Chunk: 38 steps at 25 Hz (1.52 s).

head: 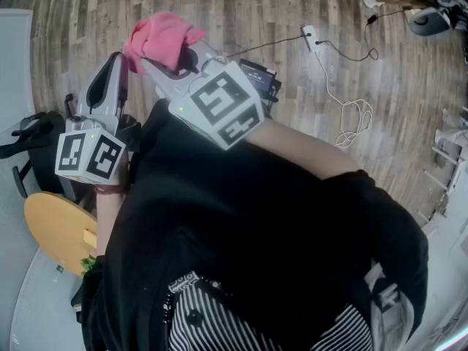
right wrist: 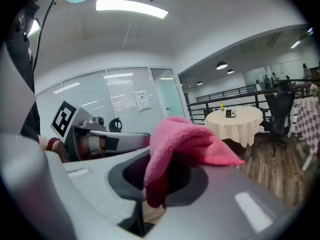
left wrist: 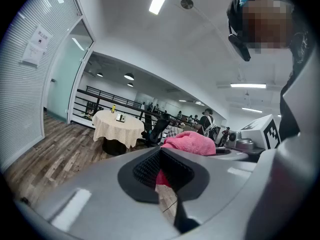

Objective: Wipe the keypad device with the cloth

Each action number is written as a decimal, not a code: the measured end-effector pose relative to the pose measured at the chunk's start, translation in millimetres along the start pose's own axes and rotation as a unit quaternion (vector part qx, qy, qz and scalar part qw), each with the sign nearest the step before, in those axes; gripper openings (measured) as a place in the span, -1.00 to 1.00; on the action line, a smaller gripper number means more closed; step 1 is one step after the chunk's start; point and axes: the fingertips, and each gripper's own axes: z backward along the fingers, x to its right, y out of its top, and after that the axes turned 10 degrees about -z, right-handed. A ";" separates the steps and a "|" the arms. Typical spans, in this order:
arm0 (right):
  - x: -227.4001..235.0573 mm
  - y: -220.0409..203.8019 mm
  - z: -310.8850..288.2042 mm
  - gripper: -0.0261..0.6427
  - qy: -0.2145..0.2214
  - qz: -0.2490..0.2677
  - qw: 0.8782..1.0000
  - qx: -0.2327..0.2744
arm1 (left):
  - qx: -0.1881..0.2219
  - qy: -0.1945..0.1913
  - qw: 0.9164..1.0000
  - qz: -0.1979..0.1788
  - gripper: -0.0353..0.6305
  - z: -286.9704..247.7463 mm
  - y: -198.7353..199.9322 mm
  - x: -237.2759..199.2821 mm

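Note:
The pink cloth [head: 161, 36] is bunched in the tips of my right gripper [head: 157, 61], which is raised and shut on it. In the right gripper view the cloth [right wrist: 187, 144] drapes over the jaws of my right gripper [right wrist: 152, 184]. My left gripper [head: 115, 58] is held up just left of it, shut with nothing in it. In the left gripper view the cloth [left wrist: 192, 143] sits beyond the closed tips of my left gripper [left wrist: 162, 176]. A dark boxy item [head: 262, 77] peeks past the right marker cube; I cannot tell whether it is the keypad device.
A power strip with a white cable [head: 313, 41] lies on the wooden floor. A round yellow table [head: 55, 229] is at lower left, a black chair [head: 29, 134] beside it. A round table with a checked cloth [left wrist: 117, 126] stands across the room by a railing.

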 end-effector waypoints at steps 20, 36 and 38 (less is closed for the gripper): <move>64.4 19.8 3.4 -0.73 -0.011 -0.019 1.000 0.019 | 0.005 -0.027 0.999 -0.023 -0.88 -70.6 18.3 8.8; 204.6 108.4 -137.0 -0.73 -0.138 -0.047 0.989 0.033 | 0.010 -0.116 0.989 -0.090 -0.89 -262.2 66.5 -113.8; 222.7 130.4 -160.3 -0.73 -0.151 -0.053 0.986 0.036 | 0.004 -0.126 0.987 -0.095 -0.89 -286.0 78.1 -138.3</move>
